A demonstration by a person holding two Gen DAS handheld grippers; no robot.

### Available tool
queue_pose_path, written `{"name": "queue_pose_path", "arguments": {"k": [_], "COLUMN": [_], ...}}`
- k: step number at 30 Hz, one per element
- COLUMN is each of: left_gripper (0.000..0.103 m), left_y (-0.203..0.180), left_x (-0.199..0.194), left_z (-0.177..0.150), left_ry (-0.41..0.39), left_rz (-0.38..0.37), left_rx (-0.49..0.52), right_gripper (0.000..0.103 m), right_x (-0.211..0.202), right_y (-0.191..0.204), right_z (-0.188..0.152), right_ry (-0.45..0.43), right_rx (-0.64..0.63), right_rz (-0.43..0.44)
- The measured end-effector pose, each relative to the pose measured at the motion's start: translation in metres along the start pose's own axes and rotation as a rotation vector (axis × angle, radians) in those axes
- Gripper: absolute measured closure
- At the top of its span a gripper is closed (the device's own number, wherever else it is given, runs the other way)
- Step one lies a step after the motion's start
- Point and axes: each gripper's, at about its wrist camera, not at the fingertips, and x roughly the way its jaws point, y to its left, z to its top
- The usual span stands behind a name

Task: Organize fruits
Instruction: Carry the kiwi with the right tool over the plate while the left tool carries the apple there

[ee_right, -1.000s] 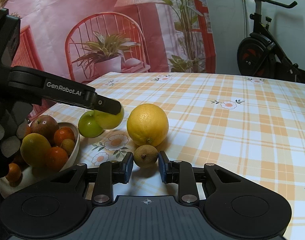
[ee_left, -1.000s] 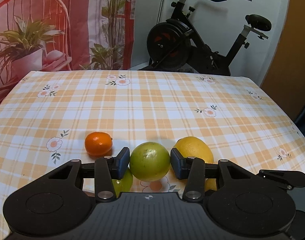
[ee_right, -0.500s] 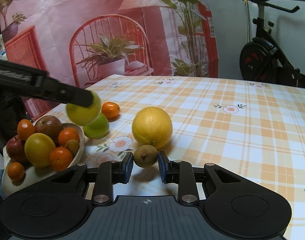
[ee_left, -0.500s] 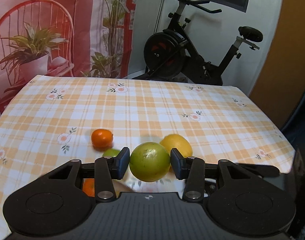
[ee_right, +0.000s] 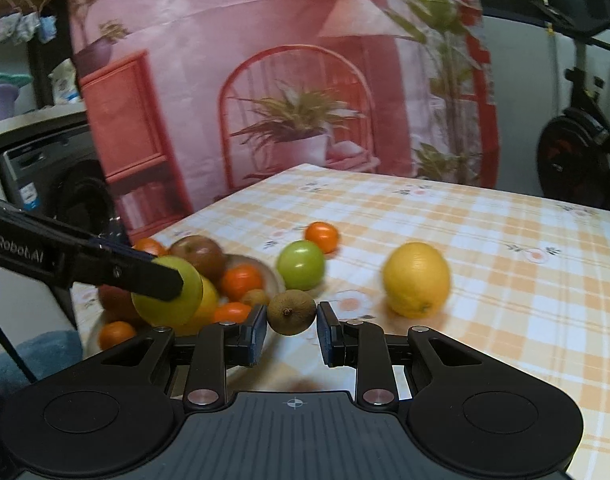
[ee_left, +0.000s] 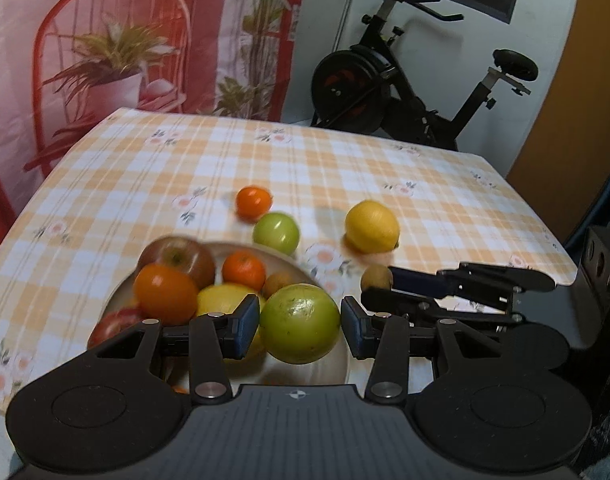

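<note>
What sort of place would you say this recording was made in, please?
Probably a room in a home. An exercise bike stands behind a table with a checked floral cloth, a printed backdrop hangs on the wall, and a bowl holds fruit.

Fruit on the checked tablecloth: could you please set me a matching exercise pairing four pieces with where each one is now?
1. large green apple
2. small brown kiwi-like fruit
3. big yellow lemon
4. reddish-brown apple

A. lying in the white bowl
B. held in the right gripper
C. lying loose on the tablecloth
D. held in the left gripper

Pairs: 1-D, 2-B, 3-C, 4-A
</note>
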Motion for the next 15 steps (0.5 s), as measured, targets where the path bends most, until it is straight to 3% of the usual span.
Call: {"name": "queue_pose_path", "arguments": {"k": [15], "left_gripper": [0.056], "left_y": [0.018], "left_x": [0.0], "left_z": [-0.025], "left_ry": [0.063], "left_rz": [0.049], "left_rx": [-0.014], "right_gripper": [0.078], "right_x": [0.007], "right_y": [0.034], "right_z": [-0.006], "right_ry": [0.052], "right_rx": [-0.059], "right_rz": [0.057]}}
